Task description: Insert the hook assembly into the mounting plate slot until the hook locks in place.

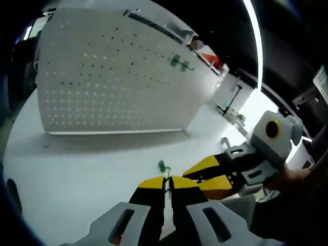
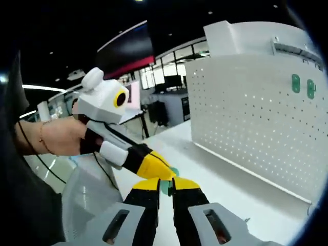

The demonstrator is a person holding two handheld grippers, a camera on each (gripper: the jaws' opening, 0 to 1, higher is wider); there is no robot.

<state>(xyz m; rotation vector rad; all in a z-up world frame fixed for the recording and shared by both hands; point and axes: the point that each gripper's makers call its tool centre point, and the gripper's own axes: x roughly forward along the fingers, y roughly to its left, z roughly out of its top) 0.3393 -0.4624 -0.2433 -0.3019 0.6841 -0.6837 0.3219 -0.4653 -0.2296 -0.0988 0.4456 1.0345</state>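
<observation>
In the left gripper view, the left gripper has its jaws nearly closed on a small green hook, whose stem runs along the jaws with the tip poking out towards the pegboard, while the right gripper comes in from the right, tips beside it. In the right gripper view, the right gripper pinches the green piece too, jaws almost together, the left gripper touching it. This looks like a handover or regrip; next, carry it to the board slot, well apart.
</observation>
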